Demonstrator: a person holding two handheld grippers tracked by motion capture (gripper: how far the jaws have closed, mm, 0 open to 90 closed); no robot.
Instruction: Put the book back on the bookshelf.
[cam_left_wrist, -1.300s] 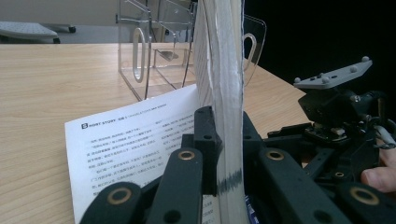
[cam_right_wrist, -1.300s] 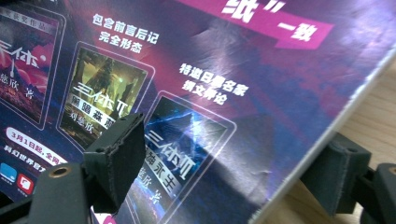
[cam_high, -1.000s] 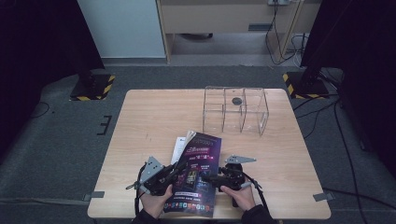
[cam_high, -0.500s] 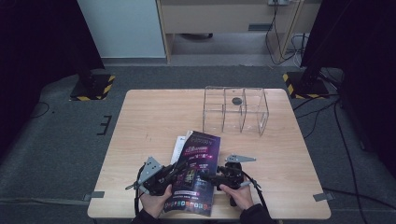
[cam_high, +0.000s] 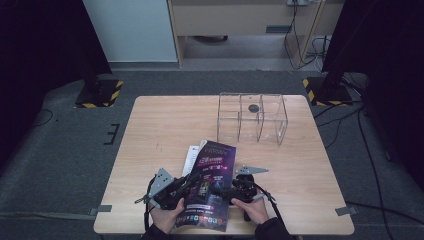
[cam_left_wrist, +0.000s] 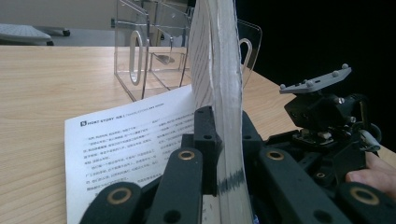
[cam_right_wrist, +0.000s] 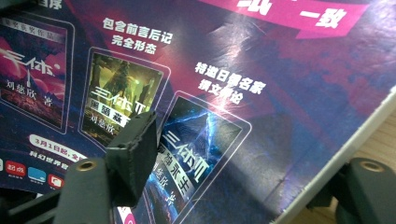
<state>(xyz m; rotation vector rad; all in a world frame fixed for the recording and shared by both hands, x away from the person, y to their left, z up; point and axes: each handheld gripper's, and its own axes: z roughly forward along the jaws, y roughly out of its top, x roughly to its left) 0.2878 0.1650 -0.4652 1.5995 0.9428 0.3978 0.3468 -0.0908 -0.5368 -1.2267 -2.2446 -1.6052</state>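
A magazine (cam_high: 212, 160) with a dark purple cover lies tilted near the table's front edge, held up between both grippers. My left gripper (cam_high: 192, 182) is shut on its left edge; the left gripper view shows the page block (cam_left_wrist: 219, 70) edge-on between the clamped jaws (cam_left_wrist: 226, 135). My right gripper (cam_high: 222, 191) is at its right edge. In the right gripper view the cover (cam_right_wrist: 261, 93) fills the frame. One finger (cam_right_wrist: 135, 140) stands over the cover and the other behind the edge, jaws wide apart (cam_right_wrist: 243, 154). A white printed sheet (cam_left_wrist: 130, 140) lies flat under the magazine.
A clear acrylic organizer (cam_high: 251, 117) with several compartments stands at the table's back right, a small dark round thing (cam_high: 253, 107) in it. The wooden table (cam_high: 165, 125) has bare surface to the left and middle. A hand grips each gripper at the front edge.
The right gripper has crept slightly left onto the magazine's edge. The magazine and left gripper have barely shifted.
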